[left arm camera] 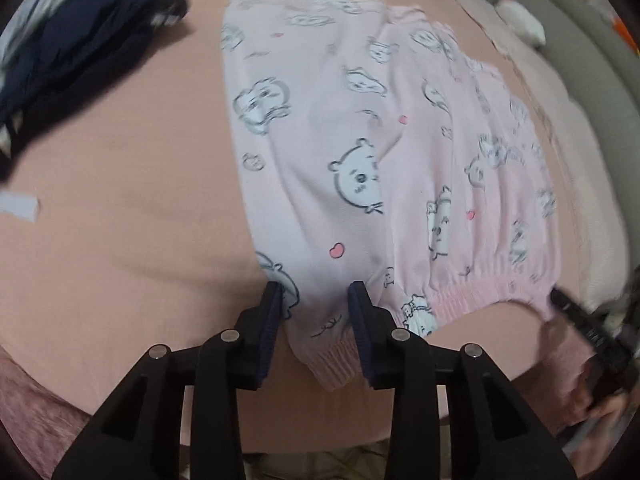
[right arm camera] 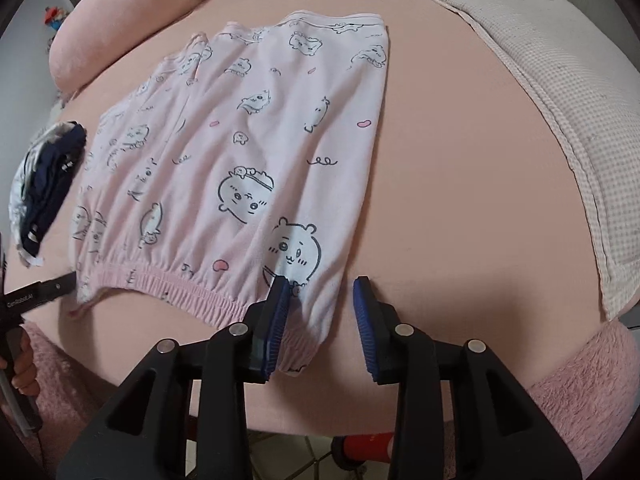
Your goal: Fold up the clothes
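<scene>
Left wrist view: pink trousers (left arm camera: 360, 160) lie flat on my peach sheet (left arm camera: 120, 200), filling the frame's middle.
My left gripper (left arm camera: 316, 292) stands partly open astride the lower waistband corner; my right gripper (right arm camera: 322, 286) likewise, one pad over the opposite corner. Dark clothes (left arm camera: 60, 60) sit upper left.
</scene>
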A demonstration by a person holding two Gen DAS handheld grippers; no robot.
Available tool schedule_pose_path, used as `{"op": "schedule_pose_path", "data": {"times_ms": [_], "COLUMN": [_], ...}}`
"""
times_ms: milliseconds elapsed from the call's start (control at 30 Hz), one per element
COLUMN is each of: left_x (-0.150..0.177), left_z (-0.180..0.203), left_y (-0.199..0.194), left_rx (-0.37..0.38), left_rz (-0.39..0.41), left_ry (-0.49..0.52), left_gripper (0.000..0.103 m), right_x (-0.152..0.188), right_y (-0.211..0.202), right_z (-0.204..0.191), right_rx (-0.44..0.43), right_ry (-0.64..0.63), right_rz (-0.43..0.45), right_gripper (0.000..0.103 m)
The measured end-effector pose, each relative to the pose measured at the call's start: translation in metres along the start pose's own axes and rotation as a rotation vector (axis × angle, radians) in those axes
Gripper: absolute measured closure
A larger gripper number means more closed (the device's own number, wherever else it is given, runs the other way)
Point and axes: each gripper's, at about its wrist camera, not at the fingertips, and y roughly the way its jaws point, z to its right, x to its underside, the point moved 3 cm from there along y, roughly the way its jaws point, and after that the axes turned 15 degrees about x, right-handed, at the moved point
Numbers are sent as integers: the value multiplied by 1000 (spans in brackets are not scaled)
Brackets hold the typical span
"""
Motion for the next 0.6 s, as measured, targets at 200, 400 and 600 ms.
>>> {"op": "schedule_pose_path", "data": {"times_ms": [200,400,600], "left_x": [9,13,28], "left_z": [-2,-11,-21], "left_y": [-8,-35,-9], "left_rx": [-155,45,161], "left_rz": [-38,65,4], "left_ry": [50,-85,-157], "left_gripper": [93,91,64], "right_x": [-4,-14,-10], "right_y": [-4,-21,10], "right_z": [0,10,-6], "right_rx": [25,24,-198], "right_ry": [-14,-8,20], "right_rz": [12,40,-115], "right_gripper": [65,64,57]}}
